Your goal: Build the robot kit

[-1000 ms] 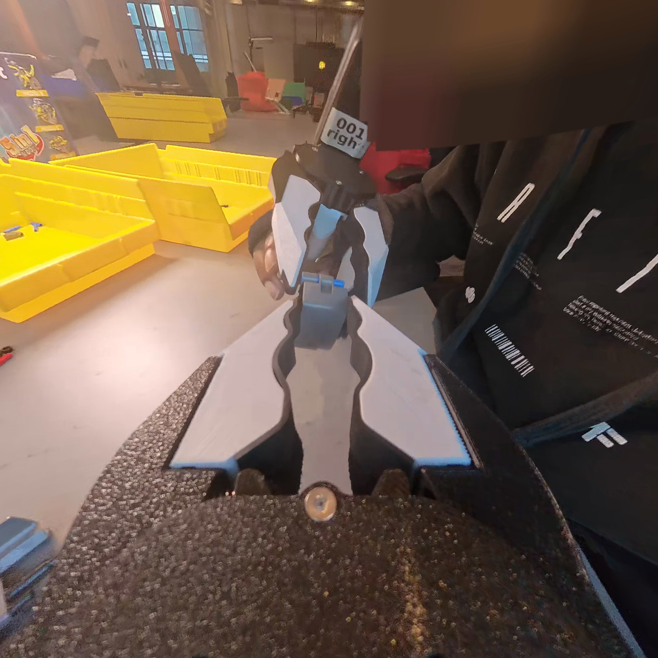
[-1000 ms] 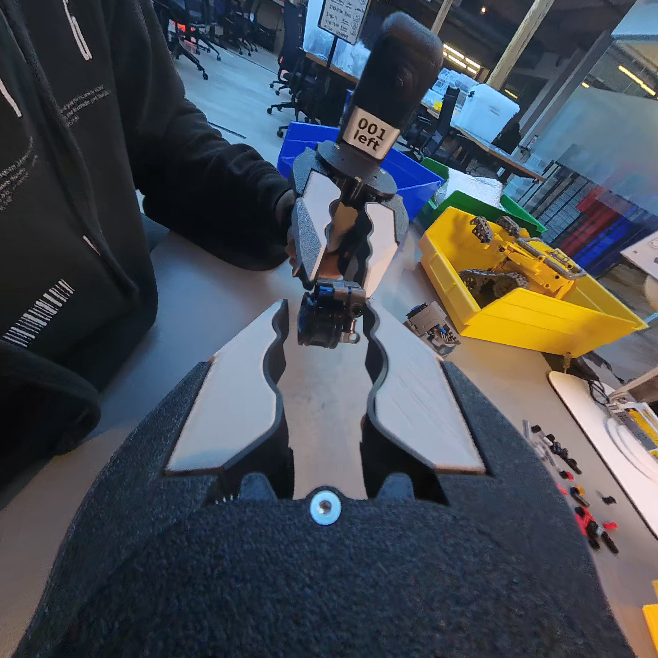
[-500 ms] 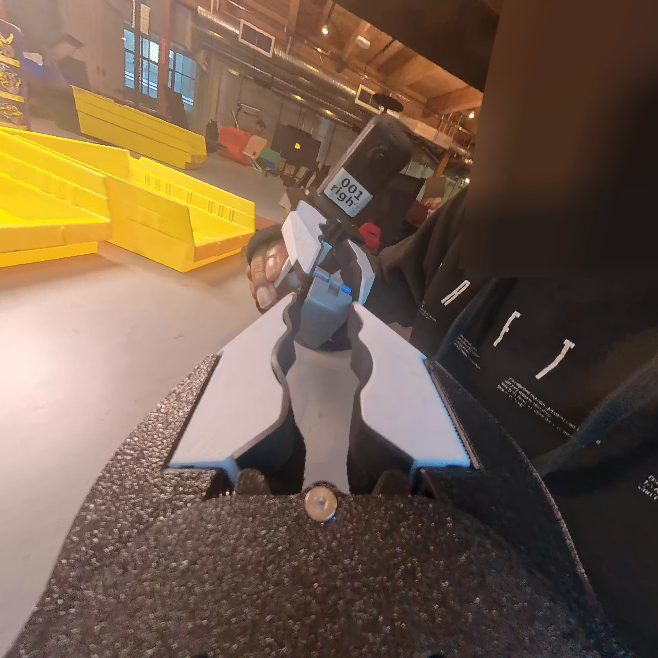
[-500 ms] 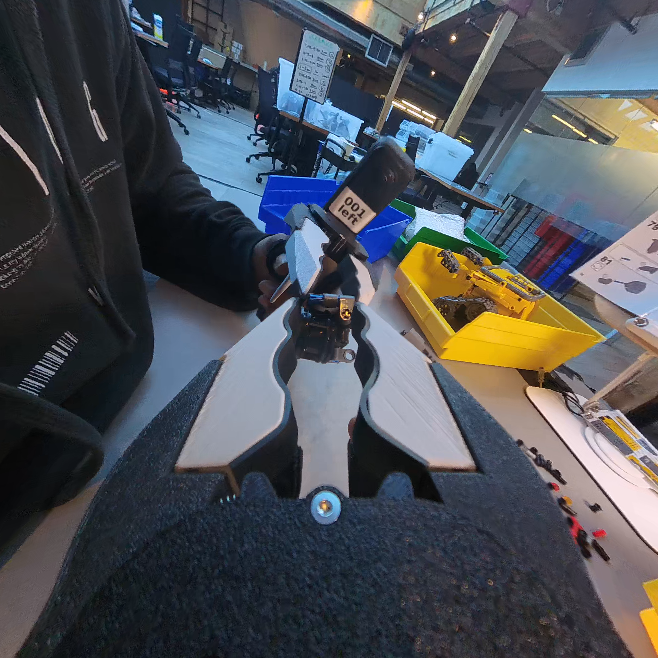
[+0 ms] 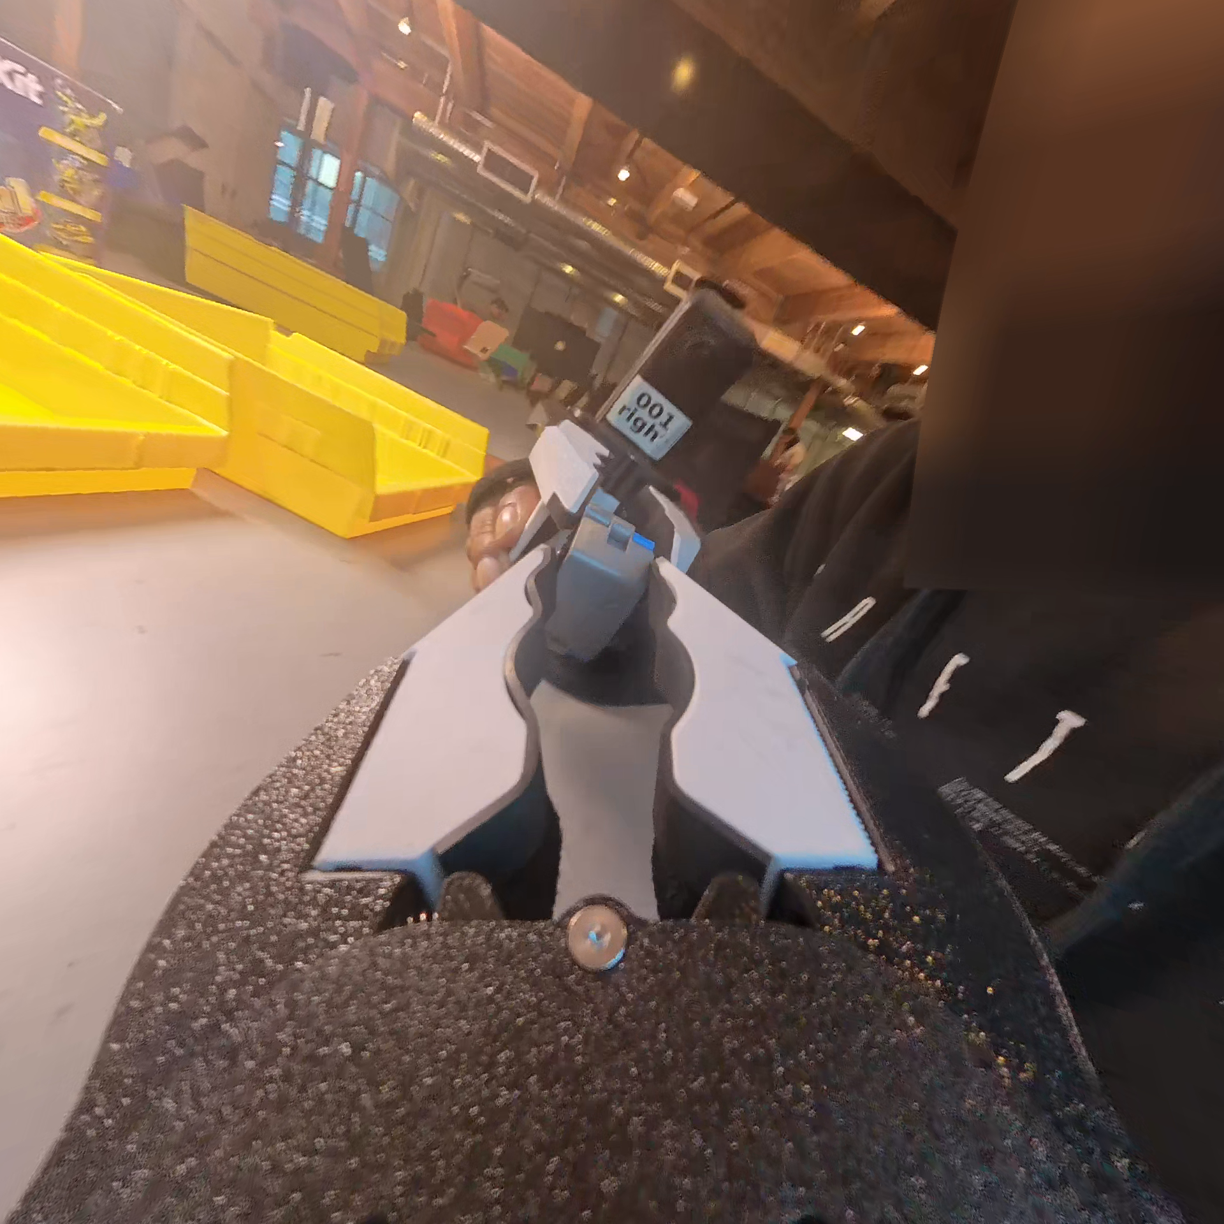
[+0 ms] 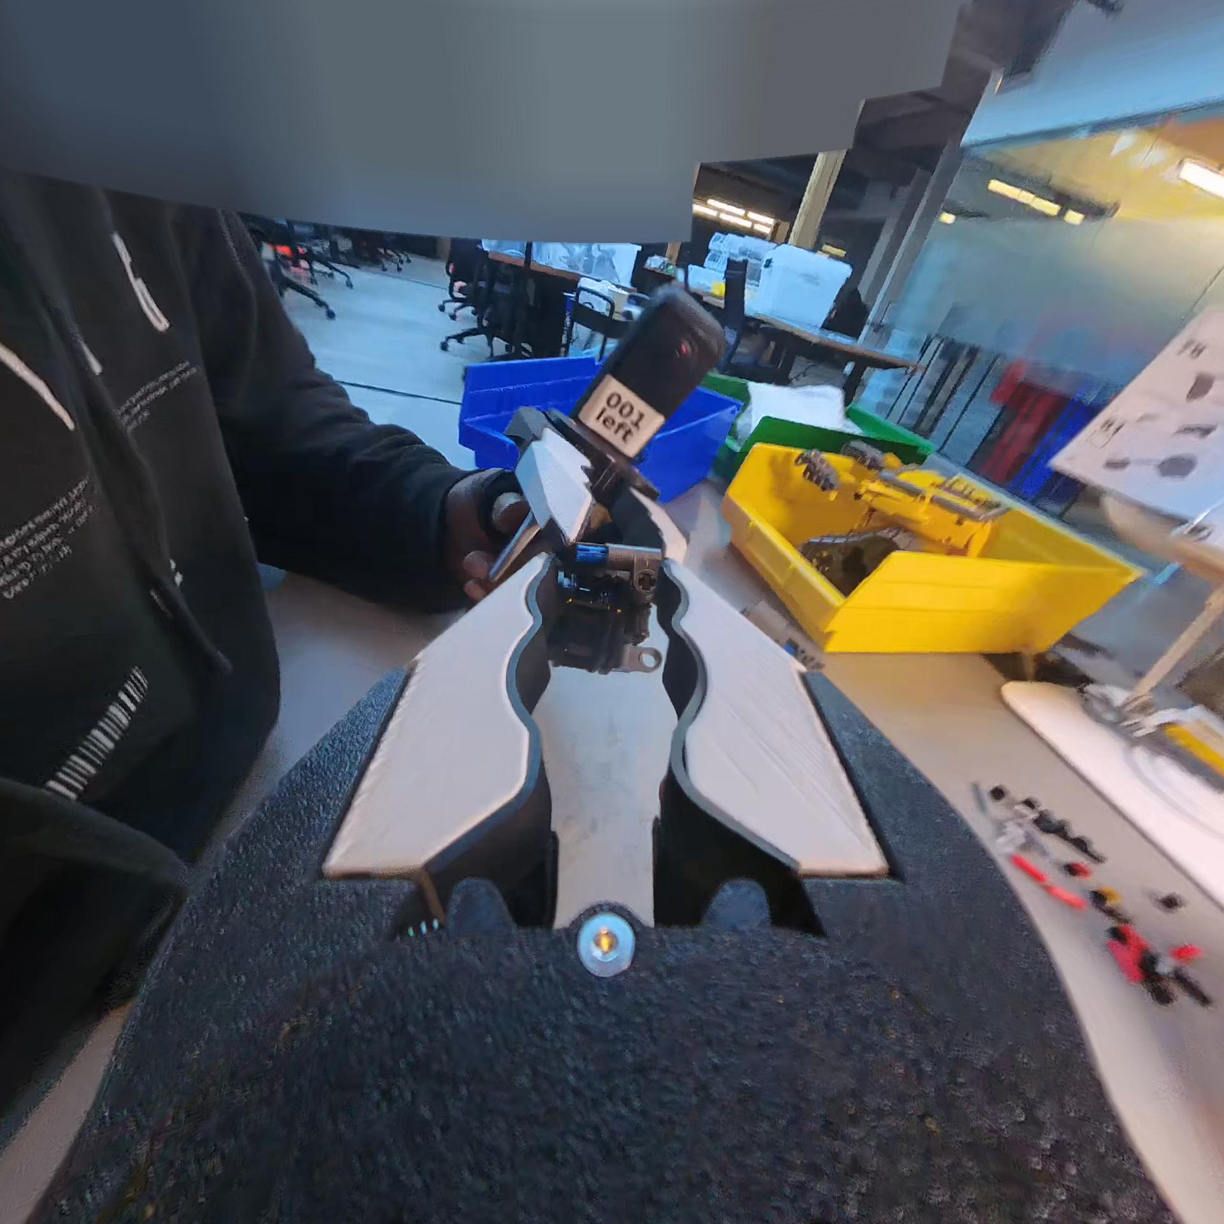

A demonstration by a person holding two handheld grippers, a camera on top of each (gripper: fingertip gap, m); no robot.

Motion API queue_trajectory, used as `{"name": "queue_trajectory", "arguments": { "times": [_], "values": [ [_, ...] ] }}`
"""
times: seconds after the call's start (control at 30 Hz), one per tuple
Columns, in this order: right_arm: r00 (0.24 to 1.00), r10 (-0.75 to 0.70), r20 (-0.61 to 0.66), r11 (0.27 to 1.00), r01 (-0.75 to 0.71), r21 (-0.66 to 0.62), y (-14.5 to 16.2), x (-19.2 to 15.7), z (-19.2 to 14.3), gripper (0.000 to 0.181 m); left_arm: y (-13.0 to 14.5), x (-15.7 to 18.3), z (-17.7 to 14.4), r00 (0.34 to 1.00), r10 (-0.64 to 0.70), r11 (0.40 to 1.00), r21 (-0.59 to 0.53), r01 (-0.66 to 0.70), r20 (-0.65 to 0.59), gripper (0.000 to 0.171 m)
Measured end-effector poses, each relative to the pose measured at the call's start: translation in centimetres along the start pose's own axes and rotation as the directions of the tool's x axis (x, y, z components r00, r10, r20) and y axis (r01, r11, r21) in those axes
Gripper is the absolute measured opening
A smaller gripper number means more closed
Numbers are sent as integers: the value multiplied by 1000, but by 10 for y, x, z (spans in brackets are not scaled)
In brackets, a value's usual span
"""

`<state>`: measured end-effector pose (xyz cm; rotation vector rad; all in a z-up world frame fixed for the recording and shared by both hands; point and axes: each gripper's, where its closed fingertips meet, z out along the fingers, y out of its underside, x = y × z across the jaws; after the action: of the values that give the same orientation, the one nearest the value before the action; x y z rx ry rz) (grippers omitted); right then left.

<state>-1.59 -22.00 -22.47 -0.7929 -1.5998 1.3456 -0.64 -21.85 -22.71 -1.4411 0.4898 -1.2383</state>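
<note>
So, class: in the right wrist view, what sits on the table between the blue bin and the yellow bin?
A green bin with white material inside sits between the blue bin and the yellow bin, seen in the right wrist view.

**Writing in view, and where it sits**

A white sticker (image 5: pixel 652 424) with dark print sits on the black camera (image 5: pixel 695 357) above the right gripper (image 5: pixel 599 530). A matching sticker (image 6: pixel 619 416) marks the left gripper (image 6: pixel 599 546). The black hoodie (image 6: pixel 165 530) carries white lettering and a barcode print (image 6: pixel 99 735). A poster (image 5: pixel 46 165) stands far left. The sheet (image 6: pixel 1159 424) far right is probably printed with diagrams, too blurred to read.
</note>
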Motion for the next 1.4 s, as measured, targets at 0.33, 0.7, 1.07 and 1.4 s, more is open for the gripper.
{"name": "queue_trajectory", "arguments": {
  "times": [0.33, 0.7, 1.07, 1.4],
  "values": [
    [693, 697, 186, 701, -712, 29, 20, 24, 0, 31, 24, -33, -12, 935, 284, 941, -249, -230, 210, 54],
    [604, 794, 76, 608, -785, -115, 58, 24, 4, 31, 49, -52, -13, 788, 557, 788, -467, -402, 262, 66],
    [345, 928, 141, 360, -928, -100, 66, 20, 15, 30, 61, -59, -9, 681, 693, 662, -581, -473, 236, 50],
    [962, 253, 98, 920, -209, -331, 79, 5, -2, 42, 80, -63, -15, 799, 569, 712, -603, -359, 196, 52]
  ]
}}
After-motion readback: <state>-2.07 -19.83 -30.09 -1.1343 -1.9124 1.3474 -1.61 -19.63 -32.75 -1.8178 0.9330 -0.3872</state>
